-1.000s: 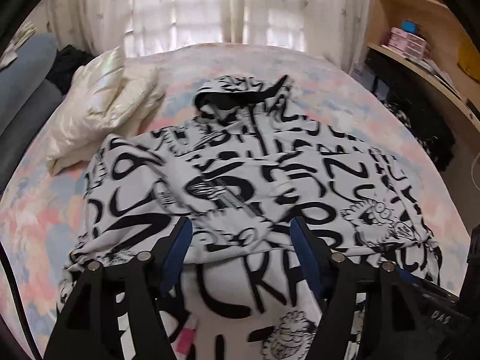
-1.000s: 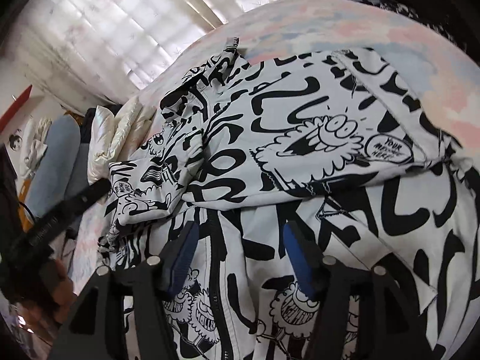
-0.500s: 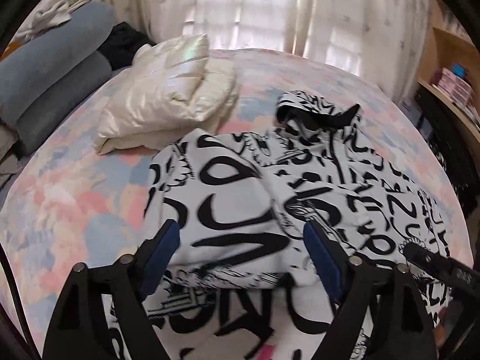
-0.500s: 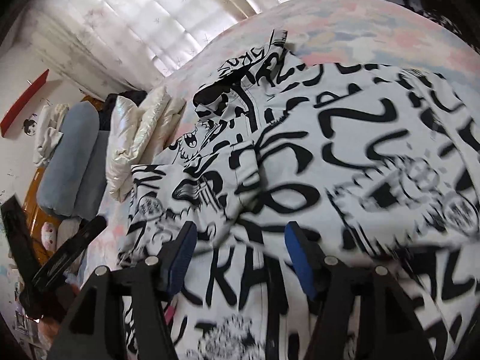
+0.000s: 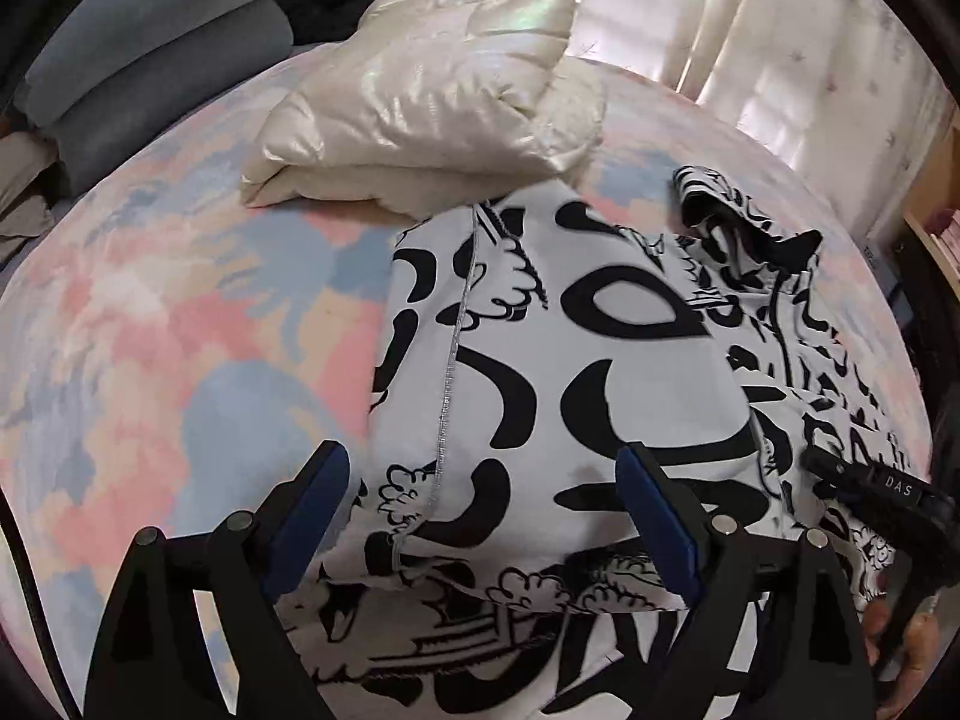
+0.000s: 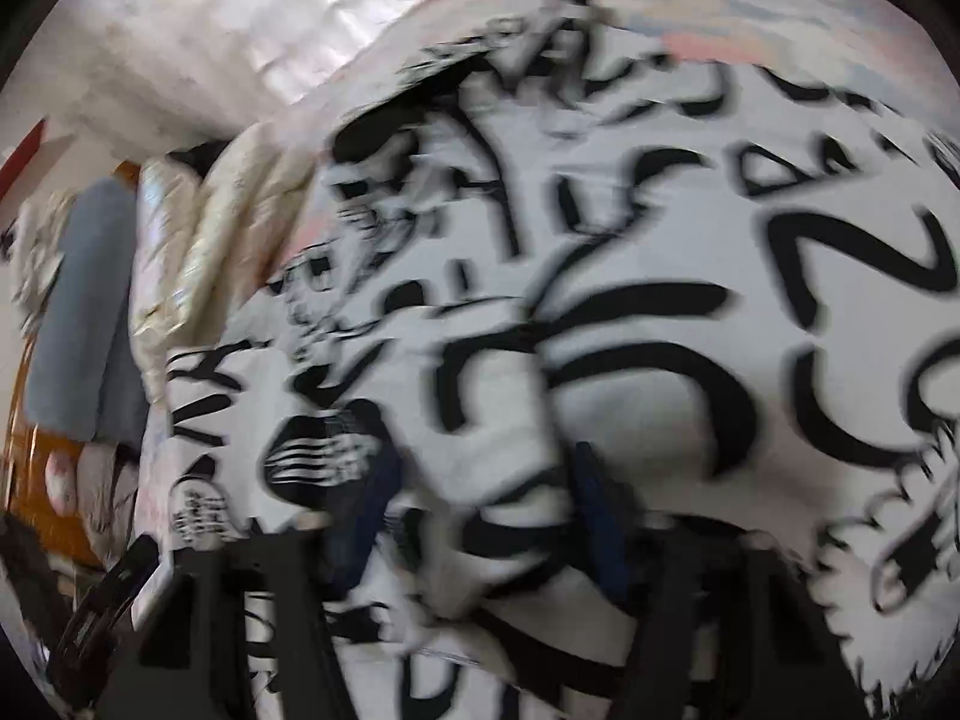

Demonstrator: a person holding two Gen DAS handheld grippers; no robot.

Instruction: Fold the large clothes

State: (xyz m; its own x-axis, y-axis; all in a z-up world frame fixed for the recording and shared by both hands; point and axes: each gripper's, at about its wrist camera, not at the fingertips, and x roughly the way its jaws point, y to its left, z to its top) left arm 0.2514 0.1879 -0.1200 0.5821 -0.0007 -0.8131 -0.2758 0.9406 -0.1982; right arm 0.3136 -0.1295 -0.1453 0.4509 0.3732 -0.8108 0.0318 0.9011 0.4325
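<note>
one big hoodie (image 5: 588, 372), black scrawl on white, lies partly folded on our pastel bed (image 5: 180, 324), near a cream jacket (image 5: 420, 102) by the curtains (image 5: 750, 18). it looks soft, floppy and thick, so we'd grip doubled edges. left gripper (image 5: 480, 516) is spreading wide, empty; right gripper (image 6: 480, 516) is closing, blurred, fabric between.
</note>
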